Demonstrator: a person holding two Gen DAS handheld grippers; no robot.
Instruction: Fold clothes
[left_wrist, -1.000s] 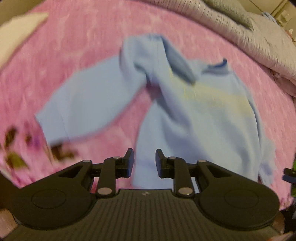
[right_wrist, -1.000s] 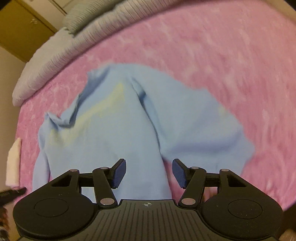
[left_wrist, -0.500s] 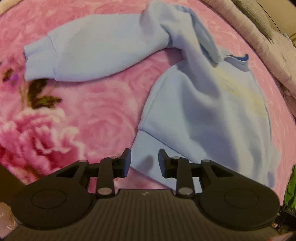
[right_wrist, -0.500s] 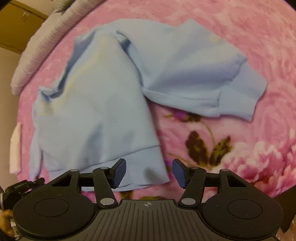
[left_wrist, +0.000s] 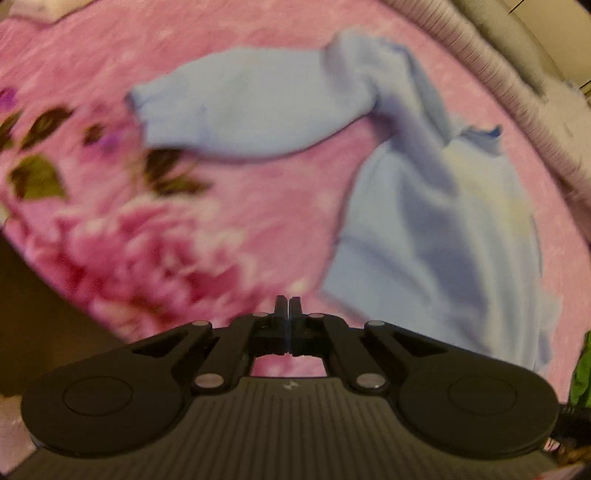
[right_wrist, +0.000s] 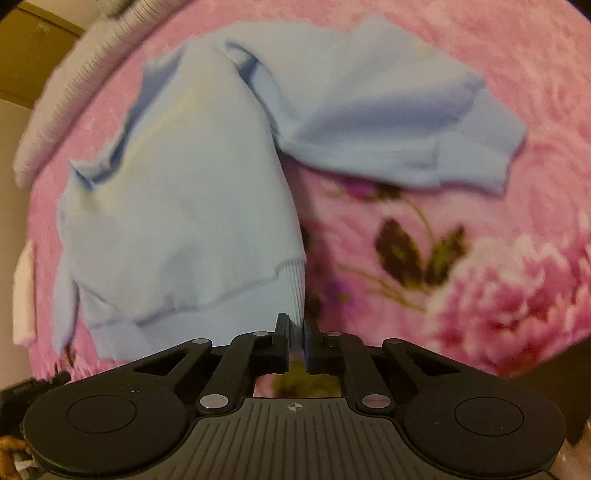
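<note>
Left wrist view: left gripper (left_wrist: 287, 306), open a second ago, now clamped flat beside the light-blue sweatshirt (left_wrist: 436, 236) hem, no cloth visible between. Right wrist view: right gripper (right_wrist: 295, 334), jaws closing, ribbed hem corner (right_wrist: 293, 291) pinched. Sweatshirt lies on pink floral blanket (right_wrist: 498, 288); left grab apparently missed.

A pale blue sweatshirt (right_wrist: 177, 206) lies crumpled on a pink floral blanket (right_wrist: 498, 288), one sleeve (right_wrist: 399, 122) flung sideways.
</note>
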